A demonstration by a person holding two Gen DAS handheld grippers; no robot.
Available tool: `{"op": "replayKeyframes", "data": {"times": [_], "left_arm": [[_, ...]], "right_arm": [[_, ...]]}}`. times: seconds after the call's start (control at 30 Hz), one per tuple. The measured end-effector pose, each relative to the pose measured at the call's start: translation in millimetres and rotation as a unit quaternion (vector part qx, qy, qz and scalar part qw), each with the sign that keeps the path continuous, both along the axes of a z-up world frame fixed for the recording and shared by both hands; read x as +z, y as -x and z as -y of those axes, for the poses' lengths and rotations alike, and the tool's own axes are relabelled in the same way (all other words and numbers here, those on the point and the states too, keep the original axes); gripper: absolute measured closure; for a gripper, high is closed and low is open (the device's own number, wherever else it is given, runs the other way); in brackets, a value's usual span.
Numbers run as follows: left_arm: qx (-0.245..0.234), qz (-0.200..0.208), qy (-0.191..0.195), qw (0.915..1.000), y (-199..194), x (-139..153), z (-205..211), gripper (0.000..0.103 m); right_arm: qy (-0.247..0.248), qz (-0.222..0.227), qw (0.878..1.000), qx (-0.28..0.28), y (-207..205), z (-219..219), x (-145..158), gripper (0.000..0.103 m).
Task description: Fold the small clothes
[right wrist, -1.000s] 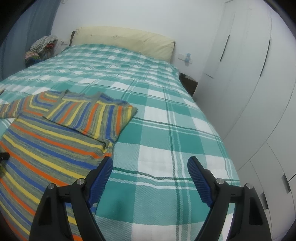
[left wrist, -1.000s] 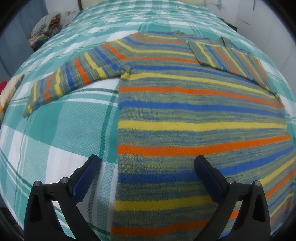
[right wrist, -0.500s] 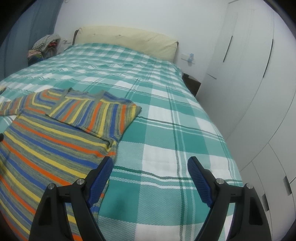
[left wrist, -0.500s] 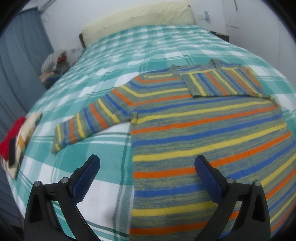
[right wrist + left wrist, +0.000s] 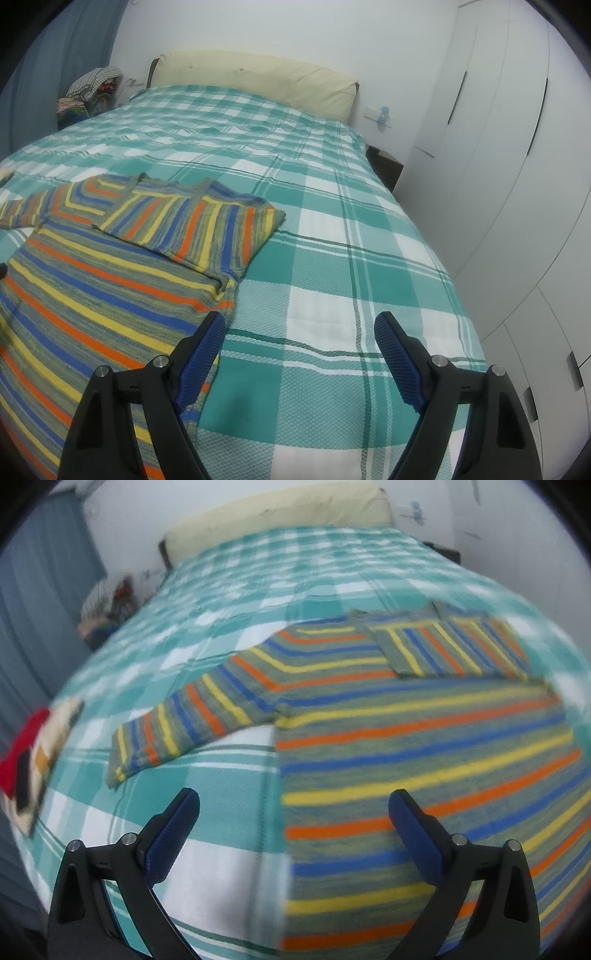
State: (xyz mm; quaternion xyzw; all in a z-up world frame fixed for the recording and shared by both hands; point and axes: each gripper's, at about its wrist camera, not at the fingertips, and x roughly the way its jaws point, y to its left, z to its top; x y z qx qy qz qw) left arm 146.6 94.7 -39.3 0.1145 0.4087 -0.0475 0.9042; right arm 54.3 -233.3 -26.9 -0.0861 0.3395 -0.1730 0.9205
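Note:
A striped knit sweater (image 5: 424,746) in blue, orange, yellow and grey-green lies flat on the bed. Its right sleeve (image 5: 454,650) is folded over the chest; its left sleeve (image 5: 192,720) stretches out to the left. My left gripper (image 5: 293,812) is open and empty, above the sweater's lower left edge. In the right wrist view the sweater (image 5: 110,288) lies at the left, with the folded sleeve (image 5: 199,229) on top. My right gripper (image 5: 299,336) is open and empty, over the bedspread just right of the sweater's side edge.
The bed has a teal and white plaid cover (image 5: 332,258) and a cream headboard (image 5: 258,81). A folded red, cream and black garment (image 5: 33,753) lies at the bed's left edge. A clothes pile (image 5: 88,92) stands by the headboard. White wardrobes (image 5: 517,166) line the right.
The left gripper has pulled back, tilted up and shifted left, so more of the bed and the left sleeve show. The right gripper has barely moved. Both stay open.

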Motion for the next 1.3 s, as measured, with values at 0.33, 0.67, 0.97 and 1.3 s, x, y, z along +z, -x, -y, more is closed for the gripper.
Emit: {"op": "replayKeyframes", "data": {"times": [0.33, 0.67, 0.97, 1.3], "left_arm": [[0.194, -0.08, 0.195, 0.9579, -112, 3, -234, 0.002], [0.218, -0.115, 0.27, 0.9309, -144, -58, -264, 0.052], [0.135, -0.067, 0.236, 0.9598, -156, 28, -196, 0.101], [-0.123, -0.057, 0.17, 0.9762, -166, 115, 73, 0.101]], "right_arm": [[-0.005, 0.008, 1.0, 0.001, 2, 0, 1, 0.021], [0.004, -0.009, 1.0, 0.007, -4, -4, -9, 0.021], [-0.013, 0.002, 1.0, 0.01, -2, 0, -2, 0.021], [-0.037, 0.024, 0.999, 0.014, 2, 8, 14, 0.021]]}}
